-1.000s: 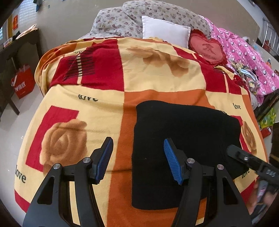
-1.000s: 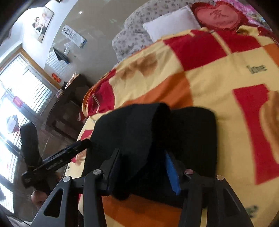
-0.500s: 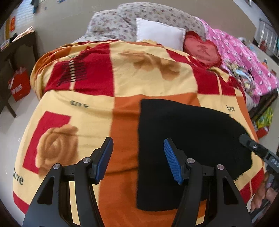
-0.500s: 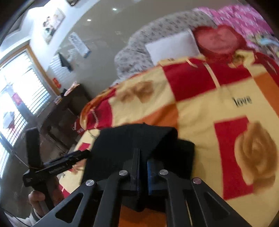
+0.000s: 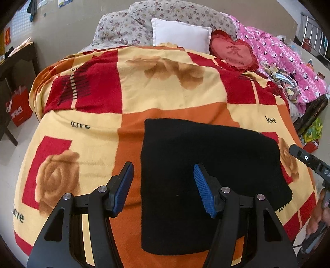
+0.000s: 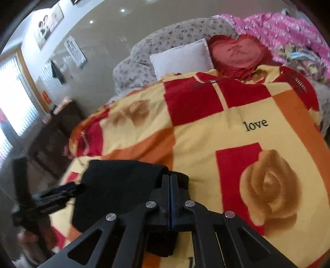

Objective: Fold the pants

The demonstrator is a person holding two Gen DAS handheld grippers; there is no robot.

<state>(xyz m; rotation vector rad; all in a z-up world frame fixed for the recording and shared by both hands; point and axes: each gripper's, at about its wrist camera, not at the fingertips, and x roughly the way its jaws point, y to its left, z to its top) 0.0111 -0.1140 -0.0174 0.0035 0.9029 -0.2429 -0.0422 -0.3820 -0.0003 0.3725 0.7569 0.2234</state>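
Where the left wrist camera looked along its own fingers, found the left gripper (image 5: 163, 167) with jaws spread wide and nothing between the blue pads (image 5: 123, 185), poised above the bed. Noted the left edge of the black pants (image 5: 216, 156) showing in the gap between those jaws, clear of both pads. Found the pants folded into a flat, roughly rectangular packet on the orange band and cream squares of the blanket (image 5: 99, 132), toward the near right part of the bed.

Saw the right gripper (image 6: 170, 177) with jaws pressed fully together, pads meeting in a thin blue line, no cloth visibly pinched. Placed its tips, in its own view, over one end of the pants. From the left view, picked out the same gripper at the right rim, just off the pants' right edge and apart from the cloth, with a blurred hand (image 5: 317, 208) below it.

Farther up the blanket, read the word "love" among red squares and tan roses. At the head of the bed, made out a white pillow (image 5: 181, 33) against grey floral bedding (image 5: 165, 12), a red heart cushion (image 5: 235, 51) just right of the pillow, and a pink quilt (image 5: 284, 55) beyond. On the floor to the left, spotted a red bag (image 5: 19, 109) beside dark furniture (image 5: 12, 59).
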